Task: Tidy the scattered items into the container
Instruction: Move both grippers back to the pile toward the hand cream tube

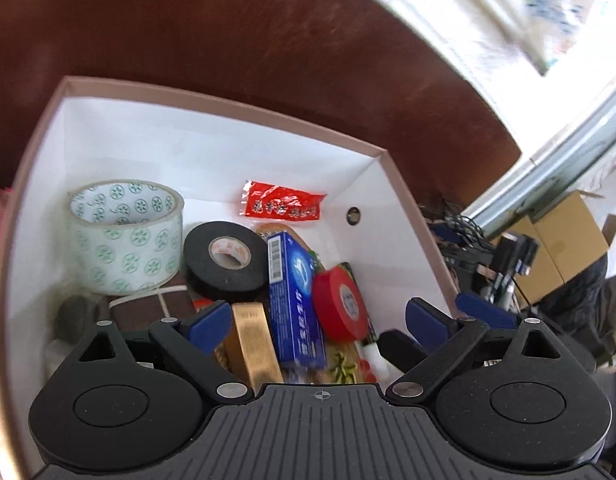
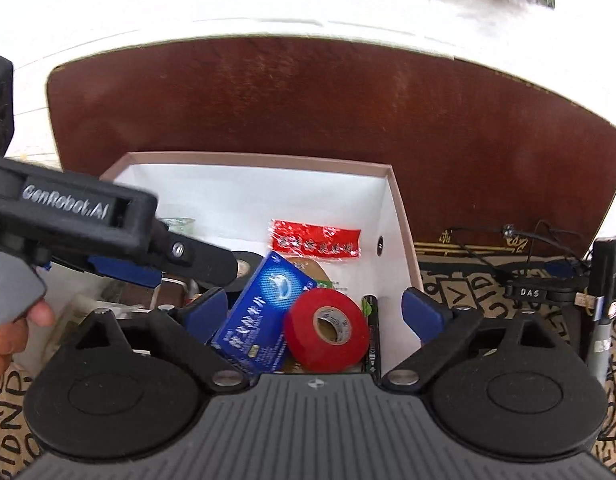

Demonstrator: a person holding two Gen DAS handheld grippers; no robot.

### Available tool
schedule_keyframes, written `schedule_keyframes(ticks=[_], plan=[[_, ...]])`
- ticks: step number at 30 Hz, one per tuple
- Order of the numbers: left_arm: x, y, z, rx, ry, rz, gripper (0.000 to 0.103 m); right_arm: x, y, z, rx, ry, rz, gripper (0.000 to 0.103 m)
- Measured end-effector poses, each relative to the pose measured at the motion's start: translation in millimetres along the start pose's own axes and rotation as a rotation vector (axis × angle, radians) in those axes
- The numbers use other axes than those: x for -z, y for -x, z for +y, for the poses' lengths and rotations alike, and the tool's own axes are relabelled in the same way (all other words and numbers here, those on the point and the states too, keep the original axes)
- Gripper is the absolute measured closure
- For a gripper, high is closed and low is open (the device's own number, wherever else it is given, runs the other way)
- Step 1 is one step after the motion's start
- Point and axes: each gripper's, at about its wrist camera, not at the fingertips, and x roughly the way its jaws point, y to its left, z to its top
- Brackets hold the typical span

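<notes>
A white box with a pinkish rim [image 1: 228,98] holds several items. Among them are a clear patterned tape roll [image 1: 124,236], a black tape roll [image 1: 224,256], a red packet [image 1: 282,200], a blue carton [image 1: 294,296], a red tape roll [image 1: 339,306] and a gold carton [image 1: 254,348]. My left gripper [image 1: 319,322] is open above the box's near part, and nothing is between its pads. My right gripper [image 2: 313,312] is also open, over the red tape roll [image 2: 325,330] and blue carton [image 2: 264,312], and grips neither. The left gripper's black housing [image 2: 68,208] reaches in from the left.
The box [image 2: 399,216] sits on a dark brown wooden surface [image 2: 327,100]. A person's hand [image 2: 12,332] holds the left tool. A patterned mat [image 2: 459,292], cables and a stand [image 2: 531,292] lie to the right. Cardboard boxes [image 1: 563,240] stand beyond the table.
</notes>
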Motion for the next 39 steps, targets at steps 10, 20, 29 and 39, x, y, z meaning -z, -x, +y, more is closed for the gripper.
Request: schedule_keyframes(ticks=[10, 20, 29, 39], plan=[[92, 103, -8, -0.035, -0.076, -0.177, 0.0, 28, 68, 76, -0.083, 0.116, -0.069, 0.003], [199, 198, 40, -0.065, -0.068, -0.327, 0.0, 89, 119, 190, -0.197, 0.255, -0.149, 0.001], [258, 234, 136, -0.215, 0.132, -0.295, 0.0, 134, 99, 274, -0.299, 0.353, -0.071, 0.001], [223, 234, 184, -0.338, 0.197, -0.313, 0.0, 121, 39, 278, -0.273, 0.332, -0.039, 0.005]])
